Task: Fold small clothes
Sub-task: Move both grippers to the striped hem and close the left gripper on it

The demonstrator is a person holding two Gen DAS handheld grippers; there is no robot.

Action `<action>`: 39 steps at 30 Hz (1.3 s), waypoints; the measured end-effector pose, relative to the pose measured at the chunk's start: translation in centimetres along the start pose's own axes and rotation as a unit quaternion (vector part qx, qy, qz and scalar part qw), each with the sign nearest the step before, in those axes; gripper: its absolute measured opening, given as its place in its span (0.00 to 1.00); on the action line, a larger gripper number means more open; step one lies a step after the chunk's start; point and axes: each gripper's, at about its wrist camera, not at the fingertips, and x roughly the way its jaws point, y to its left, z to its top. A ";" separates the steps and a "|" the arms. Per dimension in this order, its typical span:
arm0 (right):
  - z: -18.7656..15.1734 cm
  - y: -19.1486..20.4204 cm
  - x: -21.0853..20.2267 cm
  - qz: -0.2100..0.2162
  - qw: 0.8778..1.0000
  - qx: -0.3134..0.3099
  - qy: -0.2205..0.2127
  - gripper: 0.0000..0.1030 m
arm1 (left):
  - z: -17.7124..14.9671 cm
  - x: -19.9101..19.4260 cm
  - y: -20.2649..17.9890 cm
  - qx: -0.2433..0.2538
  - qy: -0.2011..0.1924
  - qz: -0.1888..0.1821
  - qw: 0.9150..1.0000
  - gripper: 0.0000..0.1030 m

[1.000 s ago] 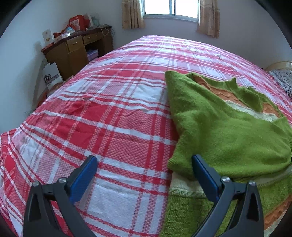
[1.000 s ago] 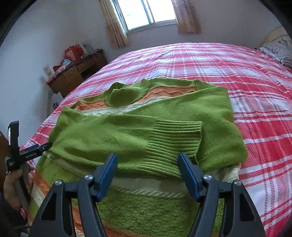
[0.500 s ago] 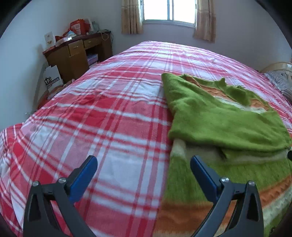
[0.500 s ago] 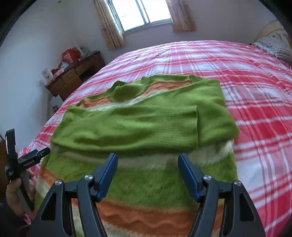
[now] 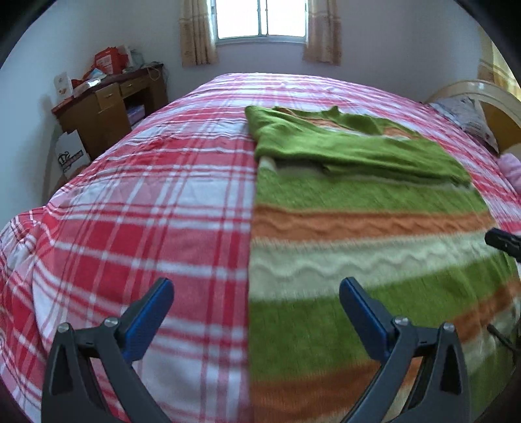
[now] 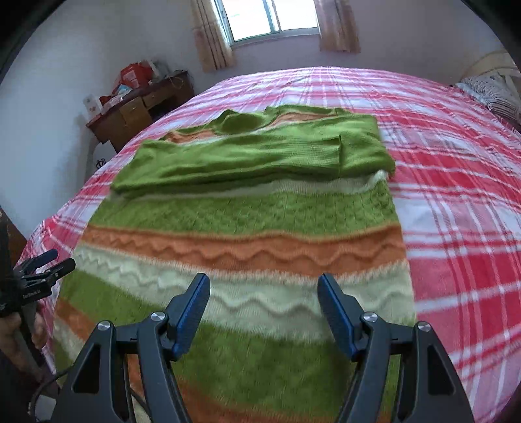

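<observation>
A green sweater [image 6: 241, 221] with orange and cream bands lies flat on the red plaid bed [image 6: 456, 208], both sleeves folded across its chest. In the left wrist view the sweater [image 5: 358, 201] fills the right half. My left gripper [image 5: 255, 289] is open and empty, held above the sweater's left edge near the hem. My right gripper [image 6: 263, 286] is open and empty, above the sweater's lower bands. The left gripper [image 6: 42, 270] also shows at the left edge of the right wrist view.
A wooden desk [image 5: 110, 104] with clutter stands at the far left by the wall. A window [image 5: 260, 18] with curtains is behind the bed. A pillow [image 5: 465, 117] and headboard lie at the far right. A paper bag [image 5: 70, 157] leans beside the desk.
Both grippers have pulled back toward the hem, away from the folded sleeves, so more of the sweater's striped lower body shows. Both stay open.
</observation>
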 end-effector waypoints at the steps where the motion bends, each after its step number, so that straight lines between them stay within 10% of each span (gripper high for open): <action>1: -0.4 0.1 -0.3 0.002 1.000 0.001 0.001 0.68 | -0.5 -0.4 -0.1 0.004 0.002 -0.004 1.000 1.00; 36: -11.5 2.6 -7.4 -0.030 0.996 -0.079 -0.026 0.73 | -10.5 -5.5 -0.2 -0.036 0.102 -0.158 0.981 0.69; 39: -11.8 2.4 -7.6 -0.026 0.997 -0.072 -0.022 0.73 | -10.7 -5.6 -0.5 -0.034 0.104 -0.159 0.981 0.51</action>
